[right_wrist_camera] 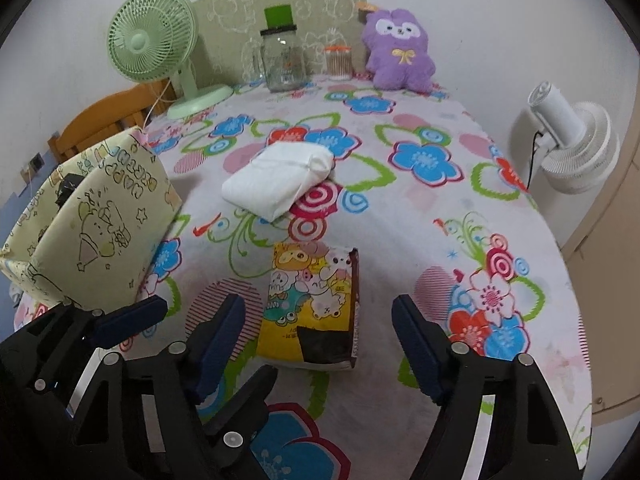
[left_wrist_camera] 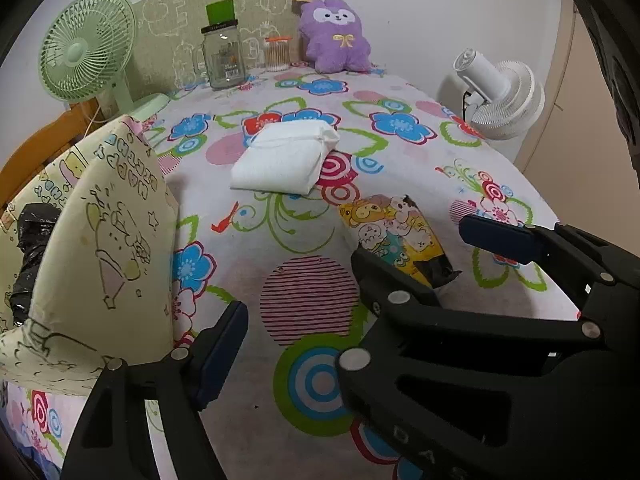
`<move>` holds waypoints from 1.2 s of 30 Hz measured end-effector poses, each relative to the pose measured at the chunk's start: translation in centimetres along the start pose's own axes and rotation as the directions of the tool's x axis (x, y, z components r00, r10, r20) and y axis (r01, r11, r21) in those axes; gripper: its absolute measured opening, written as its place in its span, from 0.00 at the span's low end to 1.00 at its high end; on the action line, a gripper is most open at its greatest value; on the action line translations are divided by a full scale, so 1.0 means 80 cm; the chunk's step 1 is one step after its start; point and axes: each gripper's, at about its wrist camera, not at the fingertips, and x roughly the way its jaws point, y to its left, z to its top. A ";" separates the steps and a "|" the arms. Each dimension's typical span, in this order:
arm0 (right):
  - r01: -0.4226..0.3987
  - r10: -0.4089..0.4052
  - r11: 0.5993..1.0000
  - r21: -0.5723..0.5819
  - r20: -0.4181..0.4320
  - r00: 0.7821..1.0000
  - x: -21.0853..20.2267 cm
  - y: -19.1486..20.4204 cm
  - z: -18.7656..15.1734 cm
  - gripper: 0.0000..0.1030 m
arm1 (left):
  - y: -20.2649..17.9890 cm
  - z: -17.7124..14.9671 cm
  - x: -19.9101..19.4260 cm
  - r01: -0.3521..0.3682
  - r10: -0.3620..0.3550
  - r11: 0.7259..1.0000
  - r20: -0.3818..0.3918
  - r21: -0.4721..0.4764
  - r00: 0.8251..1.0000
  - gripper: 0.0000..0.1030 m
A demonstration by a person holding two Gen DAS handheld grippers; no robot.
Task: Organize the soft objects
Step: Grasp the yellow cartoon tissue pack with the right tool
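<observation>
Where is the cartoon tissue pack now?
In the right wrist view the tissue pack lies flat on the flowered cloth, between the right gripper's open fingers, nearer than the white bundle.

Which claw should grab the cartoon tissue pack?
Right. The cartoon tissue pack lies straight ahead between the open right claw fingers; the left claw sits beside it, off-line.

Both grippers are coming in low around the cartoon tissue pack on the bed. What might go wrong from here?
1. The right gripper straddles the cartoon tissue pack while the left gripper sits close beside it; their fingers may collide.
2. The pack looks soft with a torn dark corner, so a squeeze could crush it or rip it further.
3. The fabric bin stands right by the left gripper and could be knocked when swinging over.
</observation>
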 end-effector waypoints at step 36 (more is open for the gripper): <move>0.022 -0.028 0.997 0.068 0.088 0.996 -0.011 -0.057 0.048 0.47 | -0.024 0.074 0.018 -0.014 0.014 1.000 0.040 0.013 0.999 0.80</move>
